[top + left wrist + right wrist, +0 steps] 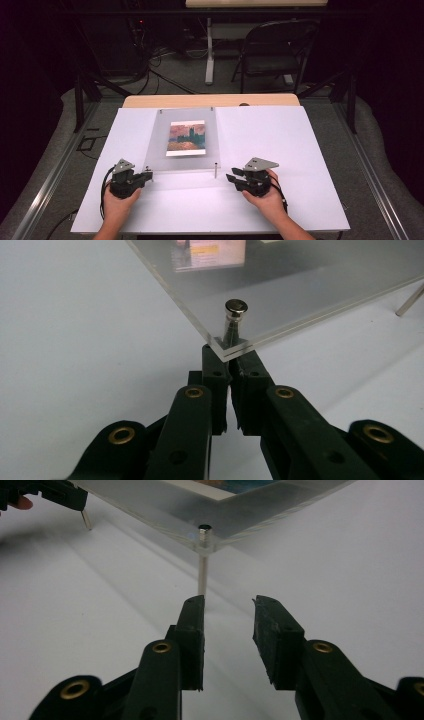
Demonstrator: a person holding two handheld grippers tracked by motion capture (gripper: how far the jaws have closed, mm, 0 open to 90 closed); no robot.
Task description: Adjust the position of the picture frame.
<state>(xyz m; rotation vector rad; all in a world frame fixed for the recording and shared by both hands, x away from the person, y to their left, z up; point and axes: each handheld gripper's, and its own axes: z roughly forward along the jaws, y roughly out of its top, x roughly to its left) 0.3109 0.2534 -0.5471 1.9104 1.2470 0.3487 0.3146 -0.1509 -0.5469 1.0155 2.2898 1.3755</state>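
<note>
A clear acrylic panel (160, 145) holding a small landscape picture (186, 138) lies over the white table sheet (280, 150), raised on thin metal posts. My left gripper (148, 175) is at the panel's near-left corner. In the left gripper view its jaws (230, 359) are shut on the corner post just under the panel (300, 295), below the post's round cap (236, 307). My right gripper (230, 176) stands open just short of the near-right post (215, 171). In the right gripper view that post (202, 577) rises ahead of the left jaw, with nothing between the jaws (227, 611).
The white sheet covers a wooden table whose far edge (210, 100) shows beyond the panel. A black folding chair (275, 47) and a table leg (210, 55) stand on the floor behind. Bare white sheet lies right of the panel.
</note>
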